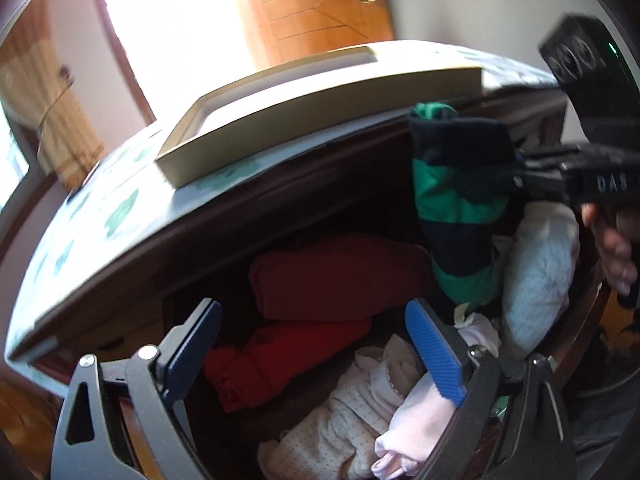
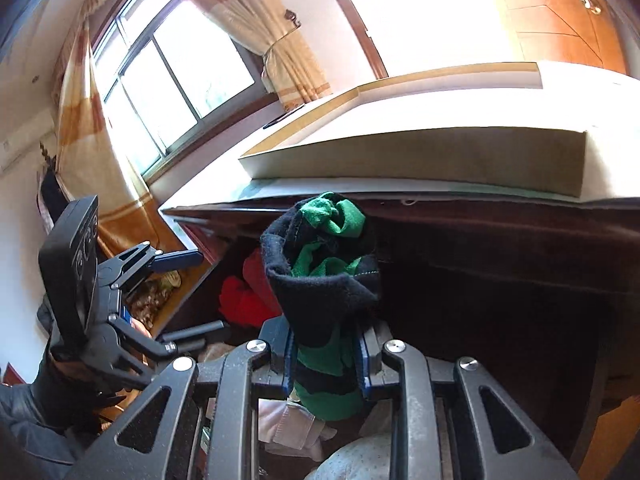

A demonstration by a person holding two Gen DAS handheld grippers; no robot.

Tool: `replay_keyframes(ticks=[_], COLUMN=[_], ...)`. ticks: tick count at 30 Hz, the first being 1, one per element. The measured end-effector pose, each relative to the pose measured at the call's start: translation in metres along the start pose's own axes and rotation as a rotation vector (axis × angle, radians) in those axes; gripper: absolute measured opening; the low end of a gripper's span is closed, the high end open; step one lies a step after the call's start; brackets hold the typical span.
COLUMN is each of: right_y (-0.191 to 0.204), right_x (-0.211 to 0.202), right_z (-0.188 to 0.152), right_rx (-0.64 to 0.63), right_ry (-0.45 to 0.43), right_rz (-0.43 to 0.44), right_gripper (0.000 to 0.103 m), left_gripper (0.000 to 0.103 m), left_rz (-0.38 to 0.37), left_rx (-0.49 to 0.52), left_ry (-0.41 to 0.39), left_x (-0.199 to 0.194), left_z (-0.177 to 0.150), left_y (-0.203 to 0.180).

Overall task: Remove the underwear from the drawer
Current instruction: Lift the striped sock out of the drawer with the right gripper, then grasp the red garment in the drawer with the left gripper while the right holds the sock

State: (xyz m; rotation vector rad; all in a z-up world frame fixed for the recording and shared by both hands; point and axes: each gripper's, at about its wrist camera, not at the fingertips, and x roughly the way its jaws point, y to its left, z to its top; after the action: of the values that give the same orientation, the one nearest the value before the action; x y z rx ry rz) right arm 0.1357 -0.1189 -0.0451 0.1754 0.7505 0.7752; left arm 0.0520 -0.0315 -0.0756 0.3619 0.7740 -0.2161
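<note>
A rolled pair of green and black striped underwear hangs above the open dark wooden drawer. My right gripper is shut on its lower part, and the roll sticks up past the fingertips. My left gripper stands open over the drawer's contents with nothing between its blue pads. Below it lie folded red clothes and pale dotted garments.
A shallow cardboard box sits on the dresser top, which has a green-patterned cover. A white dotted bundle fills the drawer's right side. A hand holds the right gripper. Window and curtains lie to the left.
</note>
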Motion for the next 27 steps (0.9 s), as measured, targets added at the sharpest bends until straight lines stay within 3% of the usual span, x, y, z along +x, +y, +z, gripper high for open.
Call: replay_keyframes(ticks=[8, 13, 17, 27], right_y=[-0.004, -0.005, -0.001, 0.000], right_x=[-0.008, -0.005, -0.004, -0.005], right_z=[0.001, 0.001, 0.001, -0.002], right_rx=[0.023, 0.025, 0.020, 0.004], right_ry=[-0.021, -0.005, -0.006, -0.005], right_rz=[-0.007, -0.021, -0.031, -0.040], right_gripper=[0.025, 0.025, 0.025, 0.025], left_gripper=[0.092, 0.092, 0.091, 0.088], left_rz=[-0.044, -0.059, -0.102, -0.069], left_rx=[0.255, 0.425, 0.488, 0.576], left_ry=[0.019, -0.011, 0.018, 0.053], left_x=[0.015, 0.021, 0.038, 0.070], left_z=[0.011, 0.017, 0.019, 0.020], left_y=[-0.021, -0.034, -0.039, -0.056])
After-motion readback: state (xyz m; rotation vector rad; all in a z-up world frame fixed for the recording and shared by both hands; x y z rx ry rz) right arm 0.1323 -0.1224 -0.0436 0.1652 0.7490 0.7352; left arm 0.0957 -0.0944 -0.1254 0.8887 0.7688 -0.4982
